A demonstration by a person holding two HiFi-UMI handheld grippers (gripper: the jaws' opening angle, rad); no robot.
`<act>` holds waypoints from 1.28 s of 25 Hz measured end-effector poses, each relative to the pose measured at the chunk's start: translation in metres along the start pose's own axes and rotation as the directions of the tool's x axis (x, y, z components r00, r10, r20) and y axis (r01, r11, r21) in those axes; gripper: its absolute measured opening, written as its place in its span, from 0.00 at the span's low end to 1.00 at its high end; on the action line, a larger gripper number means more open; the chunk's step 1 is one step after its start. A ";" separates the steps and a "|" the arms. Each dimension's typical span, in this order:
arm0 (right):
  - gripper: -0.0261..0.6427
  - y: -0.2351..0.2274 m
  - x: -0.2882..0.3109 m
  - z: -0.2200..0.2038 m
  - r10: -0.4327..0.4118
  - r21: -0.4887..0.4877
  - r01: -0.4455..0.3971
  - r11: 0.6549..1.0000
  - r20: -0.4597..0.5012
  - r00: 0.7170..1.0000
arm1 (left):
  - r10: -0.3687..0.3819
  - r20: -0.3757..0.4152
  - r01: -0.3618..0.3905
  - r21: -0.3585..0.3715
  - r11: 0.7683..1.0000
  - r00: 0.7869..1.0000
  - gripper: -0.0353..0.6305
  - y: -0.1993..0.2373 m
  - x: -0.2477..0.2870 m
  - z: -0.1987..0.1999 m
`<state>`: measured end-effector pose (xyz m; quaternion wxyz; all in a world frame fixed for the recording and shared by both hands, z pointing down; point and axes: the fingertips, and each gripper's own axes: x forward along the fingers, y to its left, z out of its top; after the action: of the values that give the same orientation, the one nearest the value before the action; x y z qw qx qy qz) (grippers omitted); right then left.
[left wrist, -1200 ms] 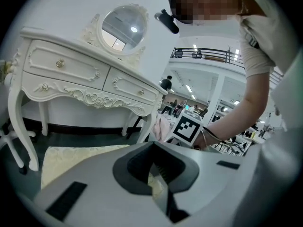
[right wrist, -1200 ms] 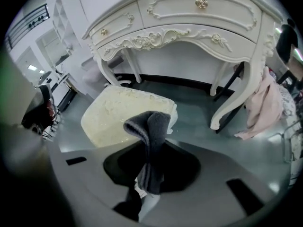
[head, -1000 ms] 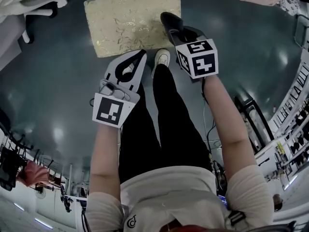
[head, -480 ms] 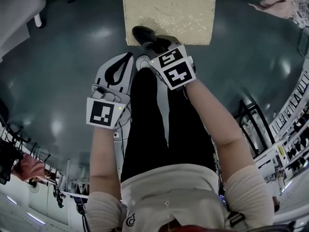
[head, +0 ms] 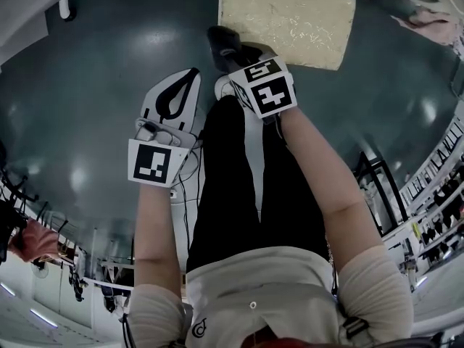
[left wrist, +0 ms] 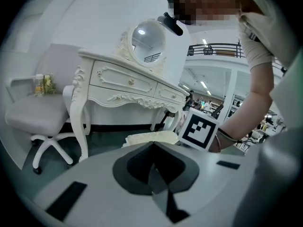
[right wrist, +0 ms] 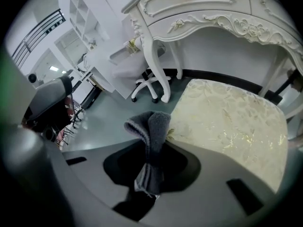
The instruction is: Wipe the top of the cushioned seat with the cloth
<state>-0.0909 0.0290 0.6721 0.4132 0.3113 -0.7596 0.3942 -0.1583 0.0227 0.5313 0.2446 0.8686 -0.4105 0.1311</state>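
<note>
**Cloth [head: 220, 38] pinched at the corner of the cushioned seat [head: 290, 17]**

In the head view we look down on a dark green floor [head: 87, 71], with the cream, gold-patterned cushioned seat at the top of the frame. The right tongs [head: 238, 54] reach to the seat's near left corner. The dark cloth bunched at their tip overlaps that corner, though we cannot tell whether it touches the cushion. The left tongs [head: 191, 75] hang over bare floor to the left of the seat and apart from it, their tips meeting. Between the two arms we see the person's black trousers [head: 239, 180] and a white shoe [head: 222, 87].

In the left gripper view, the left tongs [left wrist: 154, 148] are pressed together with nothing between them. Beyond them stands a white carved dressing table [left wrist: 128, 82] with a round mirror [left wrist: 147, 39] on top and a white office chair [left wrist: 33, 112] to its left. The seat [left wrist: 151, 137] sits low on the floor in front of the dressing table, just beside the right tongs' marker cube [left wrist: 201, 129].

In the right gripper view, the right tongs are pinching the grey cloth [right wrist: 150, 141]. Its folded end stands up past the jaws, just beside the seat's left edge. The seat's patterned top [right wrist: 232, 122] fills the right half of the frame, below the dressing table's front. We also see the office chair [right wrist: 137, 70] past the dressing table's leg.
</note>
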 end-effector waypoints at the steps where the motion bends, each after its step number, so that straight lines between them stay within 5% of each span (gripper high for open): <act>1: 0.16 -0.003 0.002 0.000 -0.006 0.001 0.006 1.000 -0.002 1.000 | 0.006 -0.002 -0.006 -0.006 1.000 1.000 0.07 0.001 -0.001 -0.003; 18: 0.17 -0.066 -0.025 -0.034 0.016 0.000 -0.016 1.000 0.034 0.999 | 0.034 -0.026 -0.035 -0.043 0.998 0.999 0.07 -0.045 0.033 -0.013; 32: 0.18 -0.148 -0.074 -0.076 -0.037 0.029 0.036 0.999 0.054 0.998 | -0.001 -0.031 0.001 0.013 1.000 1.000 0.07 -0.123 0.094 -0.005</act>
<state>0.0912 0.0312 0.6842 0.3950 0.3415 -0.7593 0.3883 -0.0042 0.0311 0.5369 0.2455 0.8681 -0.4055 0.1473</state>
